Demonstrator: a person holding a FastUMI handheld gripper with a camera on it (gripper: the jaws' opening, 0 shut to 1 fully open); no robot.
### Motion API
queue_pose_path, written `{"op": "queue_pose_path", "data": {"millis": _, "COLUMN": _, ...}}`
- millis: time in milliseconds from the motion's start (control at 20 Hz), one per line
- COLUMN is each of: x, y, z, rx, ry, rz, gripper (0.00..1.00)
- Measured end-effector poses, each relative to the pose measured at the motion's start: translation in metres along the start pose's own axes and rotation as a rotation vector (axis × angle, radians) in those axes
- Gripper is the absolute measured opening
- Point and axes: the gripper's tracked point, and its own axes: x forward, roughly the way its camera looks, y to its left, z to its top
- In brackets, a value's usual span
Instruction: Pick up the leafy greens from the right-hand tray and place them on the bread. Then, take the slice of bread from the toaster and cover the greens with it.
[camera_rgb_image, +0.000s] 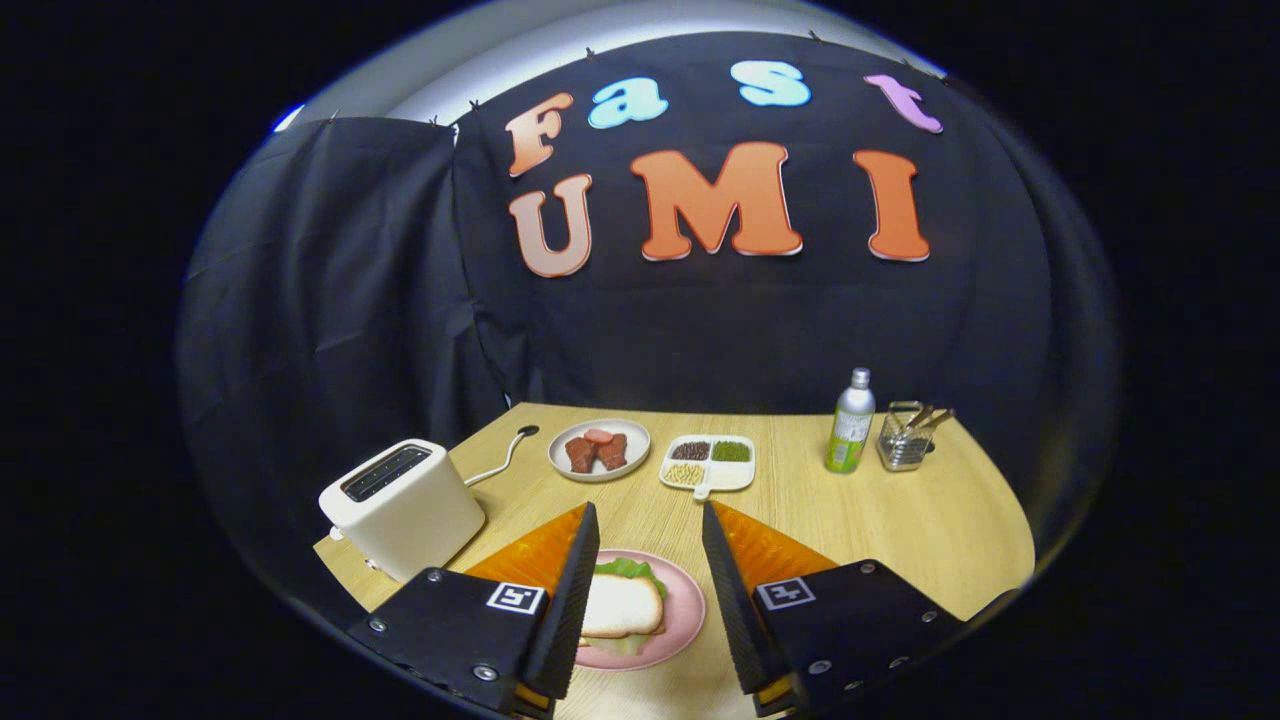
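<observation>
My gripper (648, 522) is open above the near edge of the wooden table, with nothing between its fingers. Below and between the fingers lies a pink plate (684, 610). On it a slice of bread (620, 604) covers leafy greens (634, 570), whose edges stick out at the far side; the left finger hides part of the plate. A white toaster (400, 505) stands to the left of the left finger, its slots dark and no bread rising from them. Beyond the fingers sits a white divided tray (742, 478) holding small heaps of brown, green and pale food.
A white plate (635, 445) with reddish meat pieces sits beyond the toaster, whose cord (497, 462) runs toward the booth wall. A green-labelled bottle (851, 434) and a wire basket (905, 438) of utensils stand far right. The wooden table (900, 520) drops off close behind the fingers.
</observation>
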Motion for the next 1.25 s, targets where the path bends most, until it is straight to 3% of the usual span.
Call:
{"op": "queue_pose_path", "data": {"millis": 250, "x": -0.05, "y": -0.001, "z": 0.038, "rx": -0.057, "ry": -0.126, "rz": -0.051, "gripper": 0.74}}
{"op": "queue_pose_path", "data": {"millis": 500, "x": -0.088, "y": 0.0, "z": 0.047, "rx": -0.06, "ry": -0.196, "rz": -0.075, "gripper": 0.97}}
{"op": "queue_pose_path", "data": {"millis": 1100, "x": -0.164, "y": 0.026, "z": 0.068, "rx": -0.1, "ry": -0.369, "rz": -0.051, "gripper": 0.97}}
{"op": "queue_pose_path", "data": {"millis": 1250, "x": -0.181, "y": 0.015, "z": 0.077, "rx": -0.135, "ry": -0.41, "rz": -0.111, "gripper": 0.97}}
